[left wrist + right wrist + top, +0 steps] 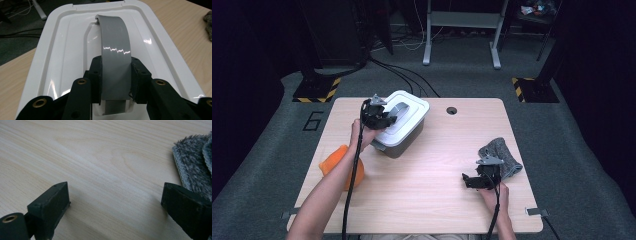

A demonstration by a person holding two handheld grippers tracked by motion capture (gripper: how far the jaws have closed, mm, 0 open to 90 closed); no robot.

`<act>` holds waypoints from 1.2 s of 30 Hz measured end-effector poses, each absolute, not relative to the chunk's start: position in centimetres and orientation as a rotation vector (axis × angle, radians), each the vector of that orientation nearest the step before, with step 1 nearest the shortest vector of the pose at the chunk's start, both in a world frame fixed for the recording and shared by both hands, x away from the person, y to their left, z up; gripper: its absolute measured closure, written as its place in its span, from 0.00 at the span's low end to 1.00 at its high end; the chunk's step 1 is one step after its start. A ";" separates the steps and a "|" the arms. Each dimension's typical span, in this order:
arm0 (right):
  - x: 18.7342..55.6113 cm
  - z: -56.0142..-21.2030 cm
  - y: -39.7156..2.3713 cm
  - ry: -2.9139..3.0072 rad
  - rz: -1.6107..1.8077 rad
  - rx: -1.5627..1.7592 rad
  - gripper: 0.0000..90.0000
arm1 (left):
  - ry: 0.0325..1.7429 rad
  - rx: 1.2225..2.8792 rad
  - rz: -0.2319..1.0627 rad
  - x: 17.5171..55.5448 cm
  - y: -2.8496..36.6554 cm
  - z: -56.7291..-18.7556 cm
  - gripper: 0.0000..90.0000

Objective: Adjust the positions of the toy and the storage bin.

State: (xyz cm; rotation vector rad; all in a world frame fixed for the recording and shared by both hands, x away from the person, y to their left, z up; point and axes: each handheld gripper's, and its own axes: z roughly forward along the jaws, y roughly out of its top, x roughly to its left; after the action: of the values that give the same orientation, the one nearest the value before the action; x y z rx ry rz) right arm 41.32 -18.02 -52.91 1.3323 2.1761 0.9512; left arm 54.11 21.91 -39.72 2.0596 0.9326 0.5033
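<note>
Far left, near table [422, 200] edge: orange cloth [334, 162], partly under left forearm, well apart from both claws.

Next right, back-left area: grey bin [404, 142] with white lid [412, 107], set at an angle to table edges. Grey handle [399, 108] arched over lid's recessed centre, raised off it.

Left gripper [384, 120] on top of lid at its near-left end, reaching in along the handle's length. Pinching grey handle [115, 62]: jaws tight against both side edges of the strap, near its lower end, strap running up and away between them. Lid [62, 55] seated flat around it, rim visible on all sides.

Centre: bare wood, round cable hole [451, 110] near back edge.

Right side, near front: right gripper [469, 181] low over table, pointing left across it. Jaws spread wide, bare wood [105, 177] between them, pinching nothing.

Furthest right: grey towel [507, 155] crumpled, just behind and right of that claw. Fuzzy hemmed edge [192, 162] just beside right-hand jaw in right gripper view; contact unclear.
</note>
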 end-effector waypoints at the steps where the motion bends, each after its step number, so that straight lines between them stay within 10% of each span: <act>1: 41.3 -52.9 -18.0 2.176 0.952 1.332 0.08 | 0.926 2.064 0.503 54.1 21.7 -39.7 0.74; 19: 41.3 -52.9 -18.1 2.184 0.944 1.324 0.08 | 0.830 2.076 0.450 53.8 19.8 -39.8 0.74; 26: 41.3 -52.9 -18.0 2.177 0.949 1.331 0.08 | 0.908 1.978 0.446 53.3 22.3 -38.9 0.41; 36: 41.3 -52.9 -18.0 2.177 0.951 1.330 0.08 | 1.050 1.955 0.531 53.1 27.2 -38.6 0.43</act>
State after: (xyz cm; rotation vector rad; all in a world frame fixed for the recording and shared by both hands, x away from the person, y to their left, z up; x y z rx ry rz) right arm 41.30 -18.03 -52.91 1.3303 2.1771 0.9510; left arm 53.15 27.18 -38.61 1.9547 1.0504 0.5312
